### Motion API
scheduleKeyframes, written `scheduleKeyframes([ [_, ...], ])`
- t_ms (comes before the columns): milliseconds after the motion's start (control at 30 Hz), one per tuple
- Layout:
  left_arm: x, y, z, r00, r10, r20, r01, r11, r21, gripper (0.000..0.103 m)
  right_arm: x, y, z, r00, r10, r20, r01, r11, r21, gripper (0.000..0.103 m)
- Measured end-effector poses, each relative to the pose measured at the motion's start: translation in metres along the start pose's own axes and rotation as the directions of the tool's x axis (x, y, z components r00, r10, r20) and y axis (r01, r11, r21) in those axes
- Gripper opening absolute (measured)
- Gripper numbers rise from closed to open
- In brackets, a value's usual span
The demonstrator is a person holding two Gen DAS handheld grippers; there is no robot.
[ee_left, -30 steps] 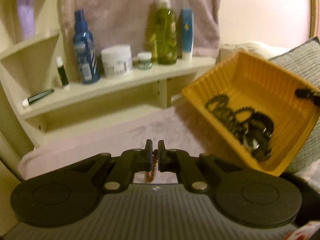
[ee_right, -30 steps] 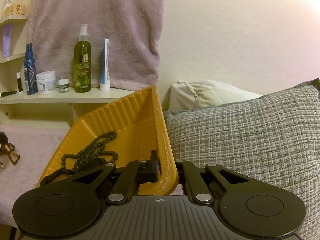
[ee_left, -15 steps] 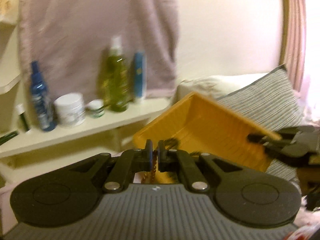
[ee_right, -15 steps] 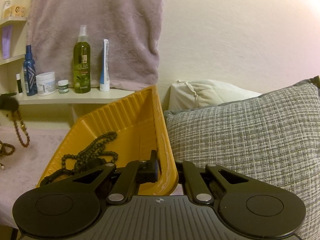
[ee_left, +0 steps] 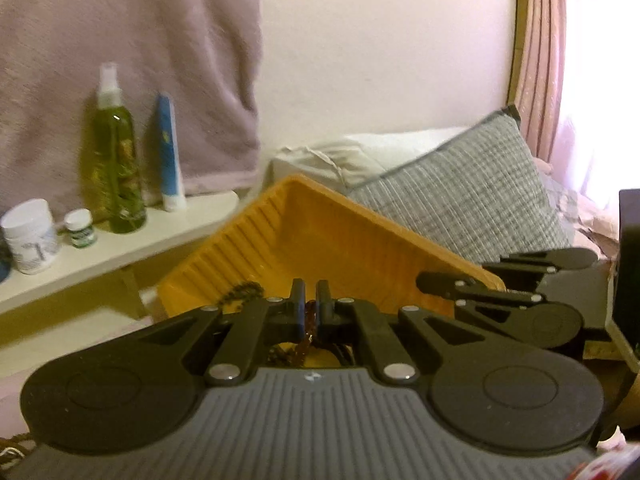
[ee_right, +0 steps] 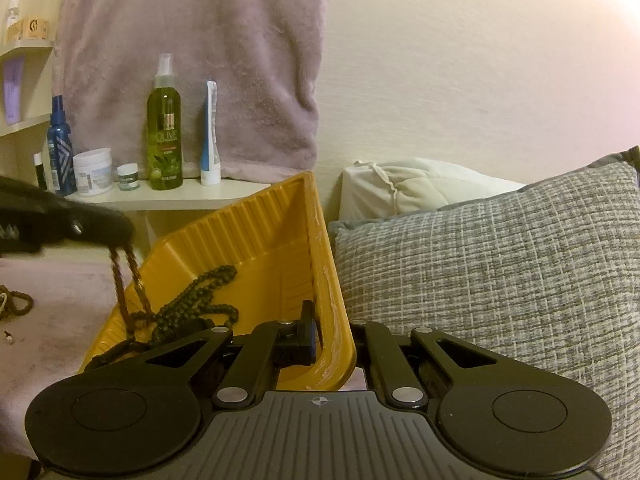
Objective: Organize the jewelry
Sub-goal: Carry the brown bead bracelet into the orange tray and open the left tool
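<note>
My left gripper (ee_left: 310, 307) is shut on a brown beaded necklace (ee_left: 304, 344), which hangs from its fingertips over the yellow tray (ee_left: 340, 240). In the right wrist view the necklace (ee_right: 122, 280) dangles from the left gripper (ee_right: 116, 236) into the tray's left side. My right gripper (ee_right: 334, 332) is shut on the tray's right rim (ee_right: 328, 280) and holds the tray tilted. Black beaded jewelry (ee_right: 192, 304) lies in the tray.
A shelf (ee_right: 180, 196) holds a green spray bottle (ee_right: 165, 136), a blue tube (ee_right: 210, 136), white jars and a blue bottle. A grey pillow (ee_right: 500, 272) lies right of the tray. More beads (ee_right: 16, 306) lie on the pink cover at left.
My left gripper has carried the brown necklace rightwards from the pink cover to above the tray. The right gripper and the tray have stayed put.
</note>
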State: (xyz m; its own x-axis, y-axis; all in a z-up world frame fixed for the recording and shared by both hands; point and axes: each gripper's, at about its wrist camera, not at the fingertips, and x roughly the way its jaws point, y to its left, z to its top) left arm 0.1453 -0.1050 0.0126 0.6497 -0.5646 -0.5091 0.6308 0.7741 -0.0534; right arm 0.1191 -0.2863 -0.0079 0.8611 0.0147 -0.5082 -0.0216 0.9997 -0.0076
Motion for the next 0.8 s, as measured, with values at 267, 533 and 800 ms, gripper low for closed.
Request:
scheduleKeyframes([
  [267, 0.020, -0.011, -0.004, 0.998, -0.022, -0.055, 0.023, 1.000, 0.009, 0.004, 0.000, 0.000, -0.002, 1.000, -0.002, -0.003, 0.002, 1.000, 0.010, 0.005],
  [533, -0.003, 0.013, -0.008, 0.998, 0.053, -0.035, -0.054, 0.998, -0.038, 0.015, 0.000, 0.000, -0.002, 1.000, -0.003, -0.005, 0.003, 1.000, 0.014, 0.005],
  [800, -0.072, 0.082, -0.036, 0.947, 0.319, -0.026, -0.319, 0.934, -0.160, 0.019, 0.001, 0.000, -0.002, 1.000, -0.002, -0.007, 0.003, 1.000, 0.018, 0.005],
])
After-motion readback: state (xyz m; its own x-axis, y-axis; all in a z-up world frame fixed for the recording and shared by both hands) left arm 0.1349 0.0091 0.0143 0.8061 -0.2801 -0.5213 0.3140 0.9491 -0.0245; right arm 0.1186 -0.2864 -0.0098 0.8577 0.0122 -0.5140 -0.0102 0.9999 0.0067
